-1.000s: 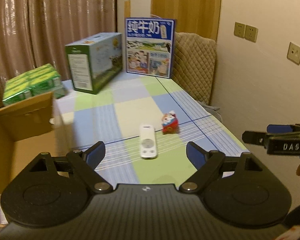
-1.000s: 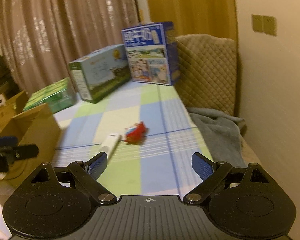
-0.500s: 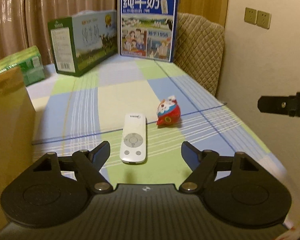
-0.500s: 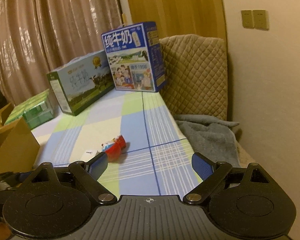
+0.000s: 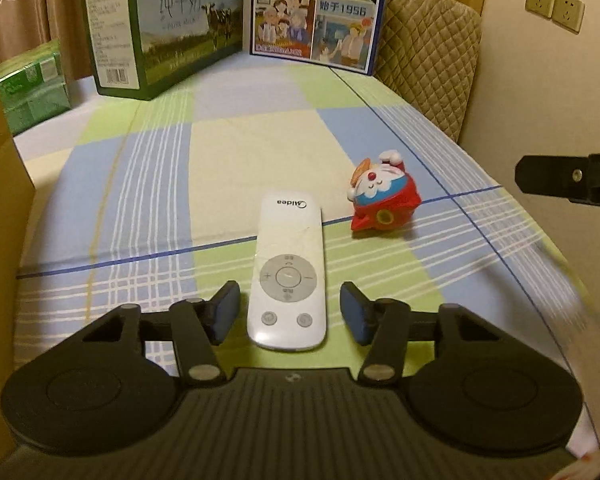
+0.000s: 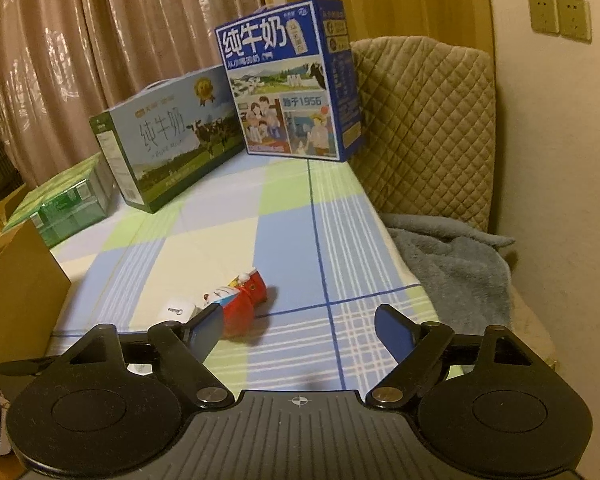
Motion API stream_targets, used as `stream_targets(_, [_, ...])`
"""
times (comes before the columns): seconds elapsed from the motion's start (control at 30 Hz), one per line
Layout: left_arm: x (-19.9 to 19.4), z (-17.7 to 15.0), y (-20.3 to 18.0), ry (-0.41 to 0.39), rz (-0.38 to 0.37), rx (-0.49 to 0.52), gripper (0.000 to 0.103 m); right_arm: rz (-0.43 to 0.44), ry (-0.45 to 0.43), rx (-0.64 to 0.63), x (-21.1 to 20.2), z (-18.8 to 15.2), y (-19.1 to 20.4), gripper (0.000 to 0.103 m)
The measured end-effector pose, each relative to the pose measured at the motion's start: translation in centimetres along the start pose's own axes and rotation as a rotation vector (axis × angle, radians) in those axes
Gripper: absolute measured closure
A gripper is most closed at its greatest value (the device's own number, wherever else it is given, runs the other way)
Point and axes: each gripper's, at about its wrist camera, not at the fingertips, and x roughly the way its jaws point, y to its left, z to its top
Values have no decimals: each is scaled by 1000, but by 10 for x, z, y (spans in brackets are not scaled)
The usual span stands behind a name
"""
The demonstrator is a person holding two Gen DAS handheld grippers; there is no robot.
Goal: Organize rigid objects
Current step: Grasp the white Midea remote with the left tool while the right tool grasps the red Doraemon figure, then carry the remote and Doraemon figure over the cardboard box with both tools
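Note:
A white remote lies lengthwise on the checked cloth, its near end between the blue pads of my left gripper. The jaws are closing, and a thin gap still shows on each side of the remote. A red and blue cartoon toy lies on its side just right of the remote's far end. In the right wrist view the toy sits ahead of my right gripper, close to its left finger, which hides part of it. Those jaws are narrowing a little with nothing between them. The remote's tip peeks out beside the toy.
A cardboard box stands at the left edge of the bed. At the back are a green milk carton, a blue milk box and a green pack. A quilted chair back and grey blanket are to the right.
My left gripper has come down and forward over the remote and its jaws have narrowed around it. The right gripper has moved in lower toward the toy, jaws slightly narrower.

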Motion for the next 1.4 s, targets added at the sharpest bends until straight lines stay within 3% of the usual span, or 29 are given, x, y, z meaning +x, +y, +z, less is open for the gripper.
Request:
stream_targets(0.13, [4, 2, 0, -15, -6, 22, 55, 19, 13, -24, 13, 0, 4, 23])
stream_targets(0.27, [3, 2, 0, -25, 6, 49, 67, 43, 28, -35, 27, -1, 8, 23])
stream_targets(0.5, [-13, -14, 9, -38, 66, 21, 68, 107, 49, -84, 51, 0, 26, 26])
stream_targets(0.7, [-18, -17, 13, -40, 66, -10, 68, 139, 79, -102, 80, 0, 40, 29])
stream_targets(0.97, [-19, -19, 14, -63, 70, -1, 67, 100, 122, -137, 115, 0, 51, 50])
stream_targets(1.03, [-18, -19, 14, -64, 69, 5, 67, 78, 127, -172, 118, -2, 55, 60])
stream_targets(1.4, [-12, -14, 15, -69, 67, 24, 64, 88, 160, -174, 95, -13, 40, 61])
